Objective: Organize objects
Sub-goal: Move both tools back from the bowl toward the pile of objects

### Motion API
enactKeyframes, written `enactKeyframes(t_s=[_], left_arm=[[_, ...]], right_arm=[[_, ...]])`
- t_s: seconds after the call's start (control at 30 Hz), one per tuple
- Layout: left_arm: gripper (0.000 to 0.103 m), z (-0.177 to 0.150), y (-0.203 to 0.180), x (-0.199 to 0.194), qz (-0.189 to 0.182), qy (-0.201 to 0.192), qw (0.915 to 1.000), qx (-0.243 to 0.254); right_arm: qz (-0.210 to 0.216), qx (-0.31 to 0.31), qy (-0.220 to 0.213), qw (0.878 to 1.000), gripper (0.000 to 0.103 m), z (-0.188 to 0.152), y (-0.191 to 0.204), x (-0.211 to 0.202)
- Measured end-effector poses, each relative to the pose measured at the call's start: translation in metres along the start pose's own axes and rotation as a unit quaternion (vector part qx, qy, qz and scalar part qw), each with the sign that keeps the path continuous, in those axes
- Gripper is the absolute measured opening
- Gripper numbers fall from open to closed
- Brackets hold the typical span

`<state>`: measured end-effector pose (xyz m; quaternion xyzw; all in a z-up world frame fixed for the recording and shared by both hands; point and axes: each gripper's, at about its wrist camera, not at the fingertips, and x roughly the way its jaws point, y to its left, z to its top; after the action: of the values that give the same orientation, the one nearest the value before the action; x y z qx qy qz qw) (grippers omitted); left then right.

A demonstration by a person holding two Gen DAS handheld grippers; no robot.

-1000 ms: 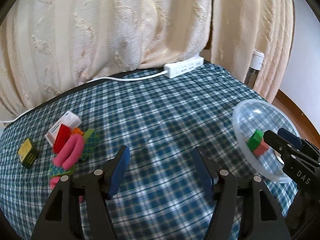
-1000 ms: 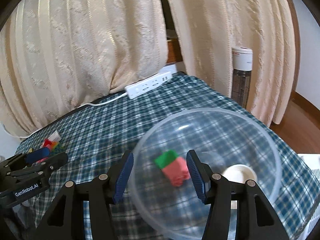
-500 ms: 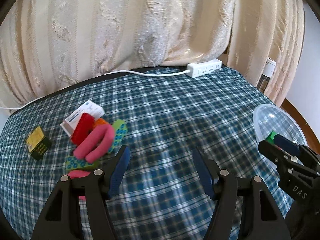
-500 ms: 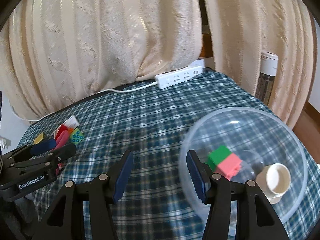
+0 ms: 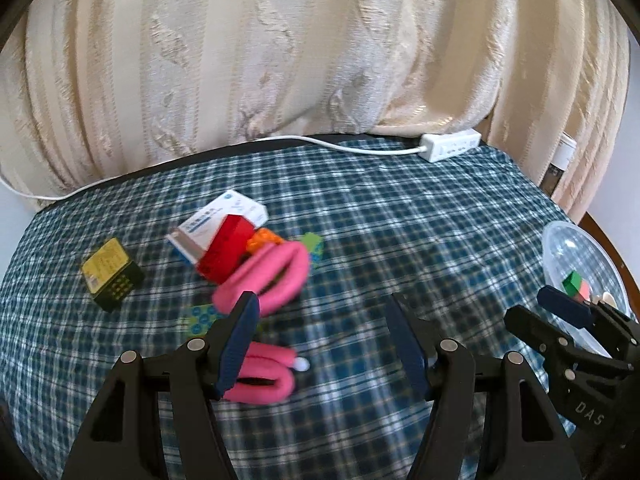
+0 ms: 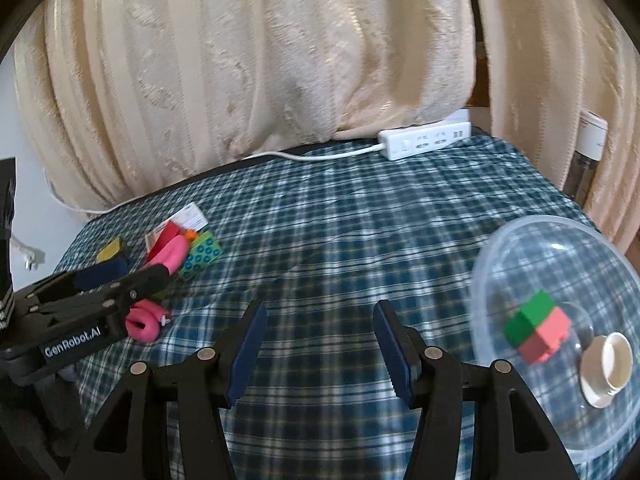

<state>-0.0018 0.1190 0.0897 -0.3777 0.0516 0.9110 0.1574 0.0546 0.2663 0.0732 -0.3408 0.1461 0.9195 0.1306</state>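
Left gripper nearer pink roll, open

"GenRobot.AI" on left tool; "DAS" on right tool

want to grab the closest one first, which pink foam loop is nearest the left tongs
The small pink loop lying alone by the left tongs' left finger; the bigger pink loop lies farther back against the red block.

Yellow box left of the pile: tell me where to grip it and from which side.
Grip the yellow box across its two long side faces, coming down from above with the open left gripper. It lies flat, apart from the pile, so both sides look free.
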Motion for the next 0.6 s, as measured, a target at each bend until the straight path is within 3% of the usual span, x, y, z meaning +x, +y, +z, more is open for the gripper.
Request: enactKeyframes(t_s=[0.6], left_arm=[[0.067, -0.004, 0.059, 0.002, 0.023, 0.002, 0.9996, -0.016]], right_arm=[[0.044, -0.048, 0.027, 0.998, 0.060, 0.001, 0.066, 0.027]])
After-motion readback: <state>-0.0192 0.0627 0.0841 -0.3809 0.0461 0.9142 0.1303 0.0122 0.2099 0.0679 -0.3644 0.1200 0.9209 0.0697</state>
